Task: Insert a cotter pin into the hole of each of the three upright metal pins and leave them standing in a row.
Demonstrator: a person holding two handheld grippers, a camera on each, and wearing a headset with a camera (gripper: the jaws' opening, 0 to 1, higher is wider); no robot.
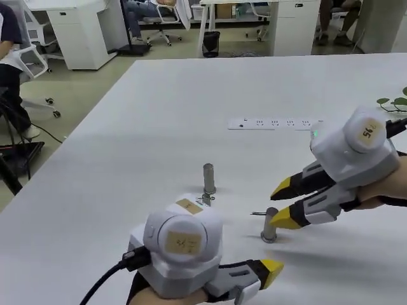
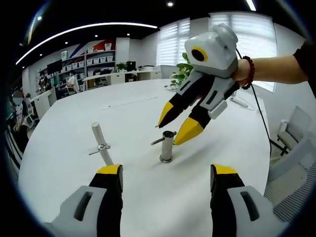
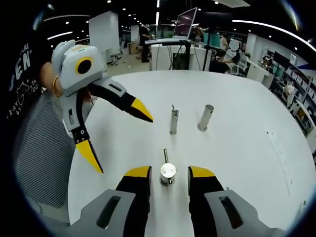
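Centre frame: near pin (image 3: 168,174), cotter pin (image 3: 165,155) through it; middle pin (image 3: 174,121) seemingly fitted; far pin (image 3: 205,117) apparently bare, outstanding. Jaws of right gripper (image 1: 283,204) parted, straddling near pin, unladen; left gripper (image 2: 166,170) wide, empty.

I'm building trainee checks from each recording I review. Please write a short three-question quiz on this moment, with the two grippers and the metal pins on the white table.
1. True or false: the tongs of the right gripper are shut on the near silver metal pin.
2. In the right gripper view, how many upright silver metal pins stand on the white table?
3. In the head view, what lies on the table beyond the pins? A) a white power strip B) a red toolbox C) a blue tray

Key:
1. False. The tongs are open, with that pin between them.
2. Three: the near one, the middle pin and the far pin.
3. A
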